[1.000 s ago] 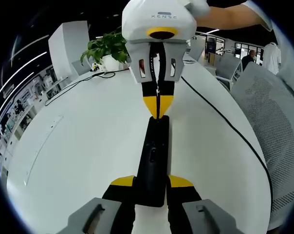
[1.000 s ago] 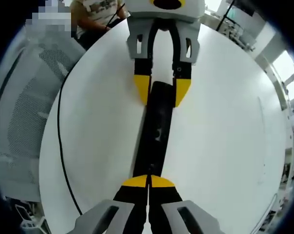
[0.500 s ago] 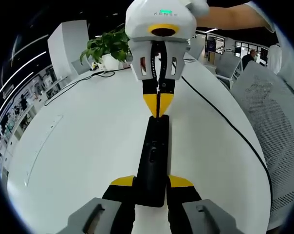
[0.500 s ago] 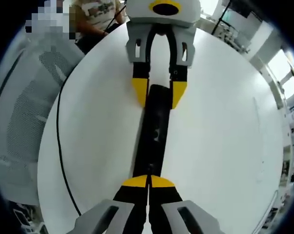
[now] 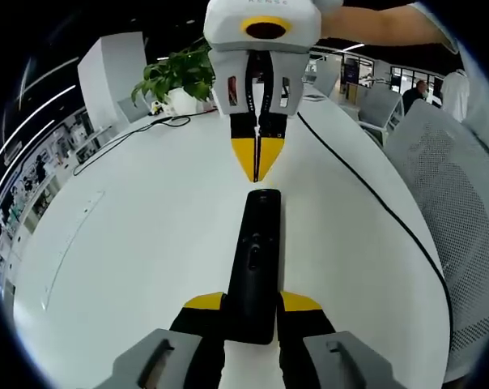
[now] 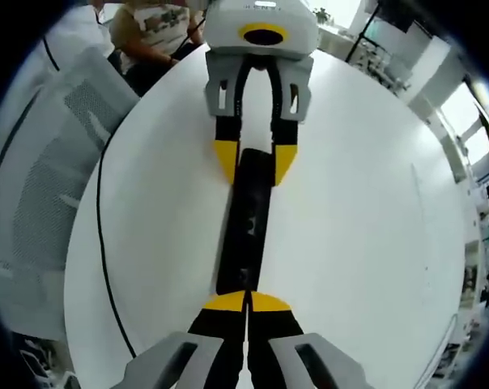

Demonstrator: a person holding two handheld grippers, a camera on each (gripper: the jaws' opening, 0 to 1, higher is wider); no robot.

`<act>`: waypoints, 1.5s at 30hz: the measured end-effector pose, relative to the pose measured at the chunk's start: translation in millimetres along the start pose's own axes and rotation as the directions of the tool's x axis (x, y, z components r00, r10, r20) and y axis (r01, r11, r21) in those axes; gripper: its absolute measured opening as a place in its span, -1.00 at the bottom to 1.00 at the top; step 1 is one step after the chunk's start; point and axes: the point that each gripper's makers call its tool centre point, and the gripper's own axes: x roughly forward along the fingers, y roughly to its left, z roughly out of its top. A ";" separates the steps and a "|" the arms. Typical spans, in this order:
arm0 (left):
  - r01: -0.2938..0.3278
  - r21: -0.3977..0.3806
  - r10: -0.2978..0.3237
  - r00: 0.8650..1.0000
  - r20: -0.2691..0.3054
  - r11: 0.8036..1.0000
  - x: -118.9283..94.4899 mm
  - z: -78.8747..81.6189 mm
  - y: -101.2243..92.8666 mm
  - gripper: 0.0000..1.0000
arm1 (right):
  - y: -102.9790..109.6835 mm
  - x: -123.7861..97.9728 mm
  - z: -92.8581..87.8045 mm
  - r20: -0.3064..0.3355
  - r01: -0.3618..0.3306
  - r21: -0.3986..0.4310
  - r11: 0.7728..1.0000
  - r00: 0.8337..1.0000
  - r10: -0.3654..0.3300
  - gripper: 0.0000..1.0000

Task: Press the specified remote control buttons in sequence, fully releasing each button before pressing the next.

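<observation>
Remote (image 5: pixel 257 259) lies clamped between left gripper (image 5: pixel 253 302) jaws; right gripper (image 5: pixel 257 166), jaws together, hovers just beyond.

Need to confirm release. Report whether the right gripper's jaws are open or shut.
Shut: the right gripper's yellow tips meet, off the black remote control lying on the white table.

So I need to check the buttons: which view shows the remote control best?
The left gripper view: the remote control lies uncovered, buttons faintly visible. In the right gripper view the remote control looks smaller, with the closed right gripper overlapping its near end.
</observation>
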 end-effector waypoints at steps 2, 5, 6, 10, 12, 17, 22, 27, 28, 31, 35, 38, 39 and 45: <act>0.001 0.000 -0.001 1.000 0.001 1.000 0.0 0.0 0.1 -0.54 | -0.5 -1.8 0.3 0.002 0.004 0.000 1.000 1.000 -0.004 -1.00; 0.001 0.000 -0.001 1.000 0.001 1.000 -0.1 0.2 0.0 -0.54 | -0.5 -3.8 1.5 0.006 0.007 0.001 1.000 1.000 -0.007 -1.00; 0.000 -0.001 0.000 1.000 0.002 1.000 -0.1 0.3 0.0 -0.54 | -0.5 -4.3 1.9 0.007 0.007 0.000 1.000 1.000 -0.007 -1.00; 0.001 0.000 -0.001 1.000 0.003 1.000 -0.1 0.6 -0.1 -0.54 | -1.7 -6.2 4.1 0.011 0.011 -0.004 1.000 1.000 -0.011 -1.00; 0.001 0.000 -0.001 1.000 0.003 1.000 -0.1 0.7 -0.1 -0.54 | -2.9 -7.7 5.6 0.013 0.013 -0.004 1.000 1.000 -0.013 -1.00; 0.002 0.001 -0.002 1.000 0.004 1.000 -0.1 1.1 -0.1 -0.54 | -5.9 -10.6 9.1 0.017 0.020 -0.011 1.000 1.000 -0.020 -1.00; 0.001 0.001 -0.001 1.000 0.004 1.000 0.0 1.2 0.1 -0.54 | -6.6 -12.3 13.0 0.025 0.023 -0.018 1.000 0.999 -0.022 -1.00; 0.000 0.002 0.000 1.000 0.003 1.000 0.0 1.3 -0.1 -0.54 | -4.9 -7.8 14.3 0.025 0.015 -0.021 1.000 1.000 -0.015 -1.00; 0.000 0.002 0.000 1.000 0.003 1.000 0.1 1.3 0.0 -0.54 | -4.4 -6.8 14.3 0.026 0.014 -0.021 1.000 1.000 -0.014 -1.00; 0.000 0.003 0.000 1.000 0.003 1.000 0.2 1.2 -0.1 -0.54 | -2.8 -3.0 13.8 0.024 0.008 -0.022 1.000 1.000 -0.007 -1.00; 0.001 0.003 -0.001 1.000 0.006 1.000 0.2 1.0 -0.3 -0.54 | -1.2 1.8 12.6 0.022 0.001 -0.022 1.000 1.000 -0.001 -1.00; 0.001 0.003 -0.001 1.000 0.007 1.000 0.2 1.0 -0.4 -0.54 | -1.0 4.4 11.5 0.021 -0.003 -0.019 1.000 1.000 0.003 -1.00; 0.001 0.003 -0.001 1.000 0.007 1.000 0.2 1.0 -0.4 -0.54 | -0.9 5.1 11.2 0.021 -0.003 -0.019 1.000 1.000 0.003 -1.00; 0.000 0.003 0.000 1.000 0.008 1.000 0.2 0.8 -0.4 -0.54 | 0.6 9.3 9.4 0.017 -0.010 -0.015 1.000 1.000 0.011 -1.00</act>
